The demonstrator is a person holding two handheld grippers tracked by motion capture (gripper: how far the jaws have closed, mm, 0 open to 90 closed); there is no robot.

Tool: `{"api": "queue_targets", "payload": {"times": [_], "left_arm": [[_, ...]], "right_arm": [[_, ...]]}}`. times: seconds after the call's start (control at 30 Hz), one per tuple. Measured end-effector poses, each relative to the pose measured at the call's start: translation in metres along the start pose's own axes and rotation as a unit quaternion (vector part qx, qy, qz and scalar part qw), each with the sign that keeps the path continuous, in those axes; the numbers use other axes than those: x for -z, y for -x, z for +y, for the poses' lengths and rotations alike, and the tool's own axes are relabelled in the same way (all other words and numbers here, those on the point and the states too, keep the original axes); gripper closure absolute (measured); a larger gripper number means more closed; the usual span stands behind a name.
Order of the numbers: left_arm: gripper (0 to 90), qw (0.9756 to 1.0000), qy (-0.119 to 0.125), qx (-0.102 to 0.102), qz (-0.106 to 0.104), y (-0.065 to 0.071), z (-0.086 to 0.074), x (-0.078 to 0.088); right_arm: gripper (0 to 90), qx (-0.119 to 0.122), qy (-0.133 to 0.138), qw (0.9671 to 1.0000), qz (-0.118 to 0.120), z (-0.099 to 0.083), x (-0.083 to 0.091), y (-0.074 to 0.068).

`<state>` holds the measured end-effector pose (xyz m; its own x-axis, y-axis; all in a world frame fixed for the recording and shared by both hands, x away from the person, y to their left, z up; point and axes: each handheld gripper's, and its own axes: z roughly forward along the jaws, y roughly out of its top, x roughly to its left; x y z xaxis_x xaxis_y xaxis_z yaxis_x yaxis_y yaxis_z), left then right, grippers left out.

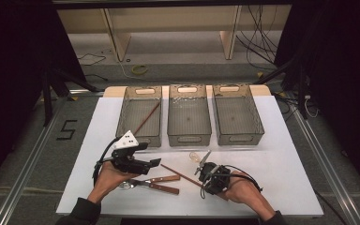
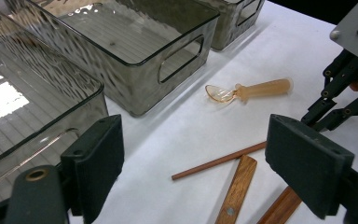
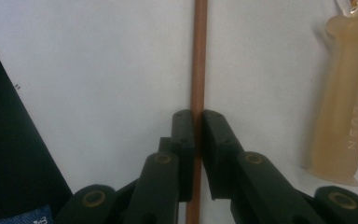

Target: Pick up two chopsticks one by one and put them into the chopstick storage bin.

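My right gripper (image 3: 198, 140) has its two black jaws pressed flat against a thin brown chopstick (image 3: 198, 56), which sits clamped between them. No earlier look is at hand, so I report only that the grip is tight now. The chopstick is a slim, round, reddish-brown wooden stick, smooth and even along its length. In the right gripper view it runs straight away from the jaws, its long axis in line with them, lying on the white table cover (image 3: 98, 60). From the high view it lies slantwise on the table, one end near my right gripper (image 1: 205, 180) at the near edge, the other end pointing away and to the left. Just beside it lies a pale amber plastic spoon (image 3: 342, 102) with a thick handle, roughly parallel to the stick and not touching it. My left gripper (image 1: 155, 162) hovers near the table with its jaws wide apart and nothing between them. Below it lie two wooden-handled utensils (image 1: 161, 183), one of them a fork. Farther off, three smoky clear bins stand in a row; the left bin (image 1: 139, 115) holds a second chopstick (image 1: 146, 118) leaning slantwise, while the middle bin (image 1: 189, 115) and right bin (image 1: 236, 115) stand beside it.
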<state>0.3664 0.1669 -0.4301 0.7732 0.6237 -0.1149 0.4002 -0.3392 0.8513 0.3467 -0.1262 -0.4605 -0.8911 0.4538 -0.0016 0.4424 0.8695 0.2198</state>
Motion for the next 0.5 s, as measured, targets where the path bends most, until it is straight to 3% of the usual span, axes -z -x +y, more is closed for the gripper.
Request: {"api": "queue_targets", "payload": {"times": [0.23,0.37,0.5], "left_arm": [[19.1,0.9999,-0.015,-0.004,-0.005,0.002,-0.003,-0.007],[19.2,0.9995,-0.023,-0.016,-0.014,0.006,-0.001,-0.010],[19.3,0.9983,-0.039,-0.033,-0.029,0.014,0.001,-0.014]], "right_arm": [[84.5,0.000,0.003,1.0000,0.006,-0.001,0.001,0.003],[84.6,0.002,0.017,0.9997,0.016,-0.003,0.008,0.006],[84.6,0.005,0.026,0.9996,0.011,-0.004,0.017,0.007]]}}
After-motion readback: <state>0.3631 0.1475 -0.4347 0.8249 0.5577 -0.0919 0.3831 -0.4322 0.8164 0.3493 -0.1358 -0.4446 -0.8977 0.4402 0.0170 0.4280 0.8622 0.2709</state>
